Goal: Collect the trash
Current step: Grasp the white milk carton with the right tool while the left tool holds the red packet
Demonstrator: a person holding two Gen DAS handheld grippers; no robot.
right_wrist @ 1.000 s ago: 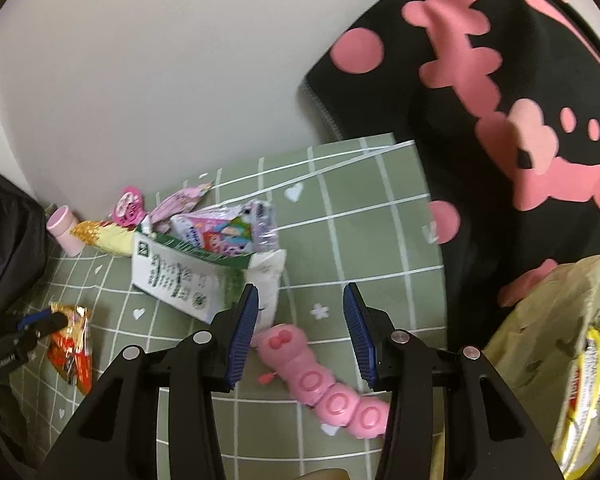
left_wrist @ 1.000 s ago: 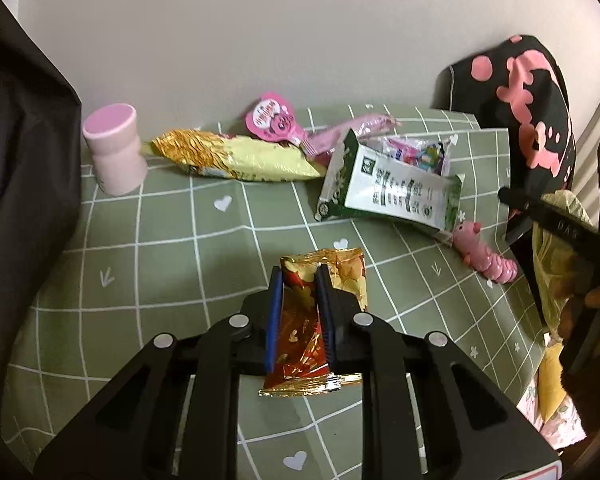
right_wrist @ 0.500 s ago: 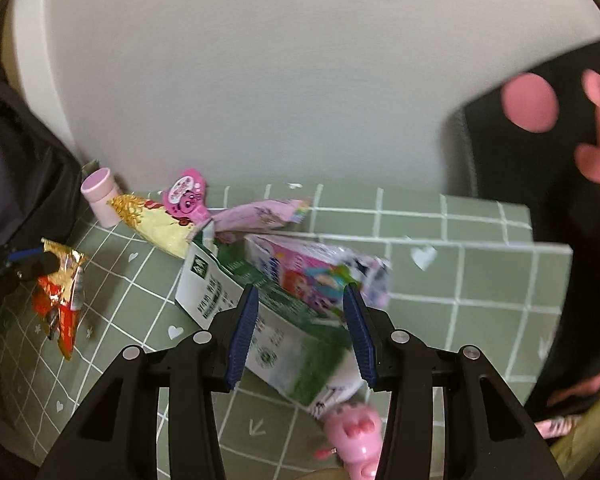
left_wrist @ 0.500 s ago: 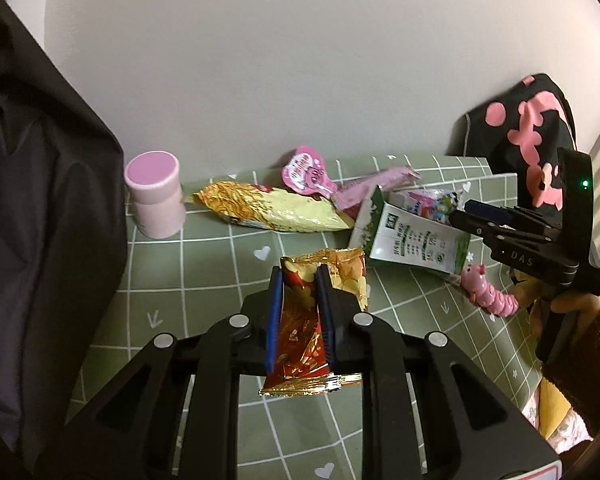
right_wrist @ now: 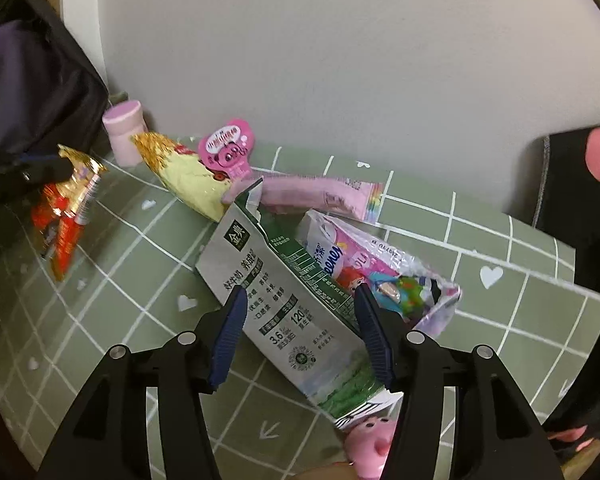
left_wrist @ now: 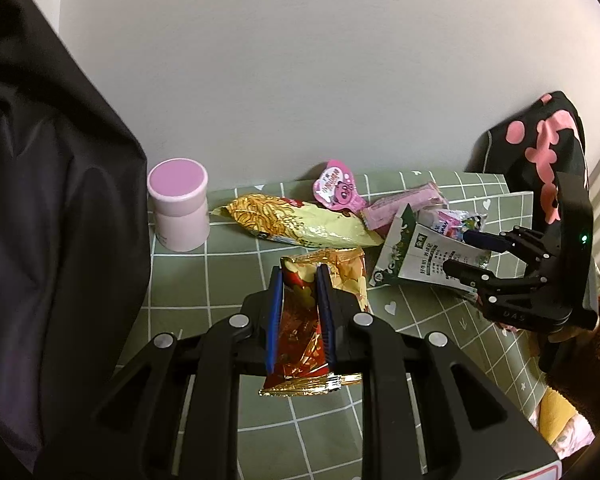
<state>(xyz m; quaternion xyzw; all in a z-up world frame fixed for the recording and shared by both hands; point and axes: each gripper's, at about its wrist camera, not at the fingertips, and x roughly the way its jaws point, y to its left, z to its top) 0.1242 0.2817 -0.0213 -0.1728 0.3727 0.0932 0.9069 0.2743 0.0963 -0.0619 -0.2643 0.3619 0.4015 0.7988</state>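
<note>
Currently the left hand-held gripper (left_wrist: 299, 304) is clamped tight on a red-and-gold foil snack wrapper (left_wrist: 306, 322), which hangs between its blue pads above the green grid-patterned cloth (left_wrist: 204, 280) on the counter. Taking the flattened green-and-white milk carton (right_wrist: 288, 304) as landmark: the right hand-held gripper (right_wrist: 302, 330) sits over it with jaws spread wide, having just been opening further; the carton lies between the two fingers, and the pads do not appear to press on it. Just behind the carton, touching it, lies a pink printed tissue pack (right_wrist: 364, 264). Farther behind, near the wall, is a long pink stick wrapper (right_wrist: 320, 196). To the carton's back left is a yellow-green and gold snack bag (right_wrist: 184, 172), with a pink pouch lid bearing a cartoon face (right_wrist: 226, 146) at its top edge. Beyond that bag, well left of the carton, stands a pink lidded jar (left_wrist: 179, 204), upright. At the carton's near end a pink toy (right_wrist: 370, 440) pokes out, partly hidden. Right of the carton is black fabric with pink spots (left_wrist: 540, 148).
</note>
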